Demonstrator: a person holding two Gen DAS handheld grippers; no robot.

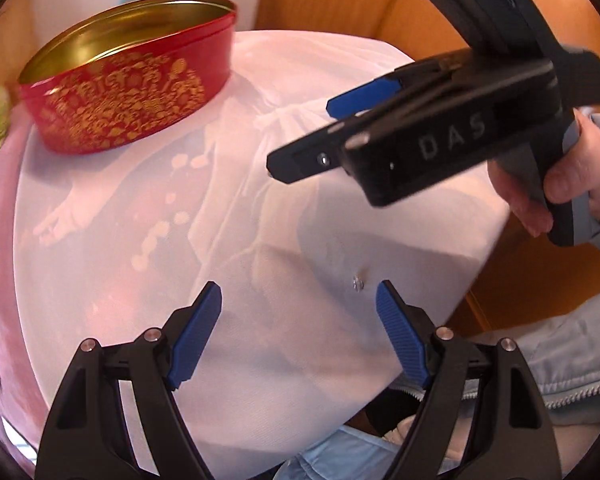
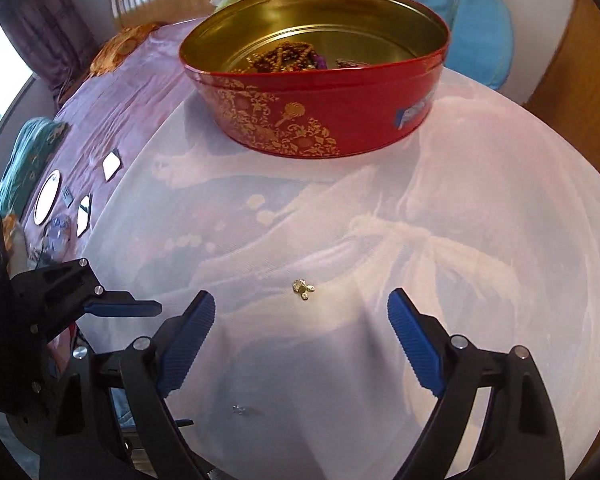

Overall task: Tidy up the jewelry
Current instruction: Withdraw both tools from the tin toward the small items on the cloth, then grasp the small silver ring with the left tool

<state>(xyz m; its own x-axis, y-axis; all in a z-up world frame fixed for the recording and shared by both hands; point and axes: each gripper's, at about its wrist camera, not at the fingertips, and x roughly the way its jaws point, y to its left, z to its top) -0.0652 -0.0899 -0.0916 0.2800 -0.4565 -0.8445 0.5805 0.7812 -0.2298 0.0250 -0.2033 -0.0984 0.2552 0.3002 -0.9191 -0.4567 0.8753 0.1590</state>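
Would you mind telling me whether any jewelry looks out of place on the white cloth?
Yes. A small gold trinket and a tiny silver piece lie loose on the white cloth, apart from the beads already inside the red oval tin. Both tongs are open and empty.

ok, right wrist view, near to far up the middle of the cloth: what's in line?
Small clear piece → open right tongs → gold earring → red tin holding bead jewelry → blue bag behind it.
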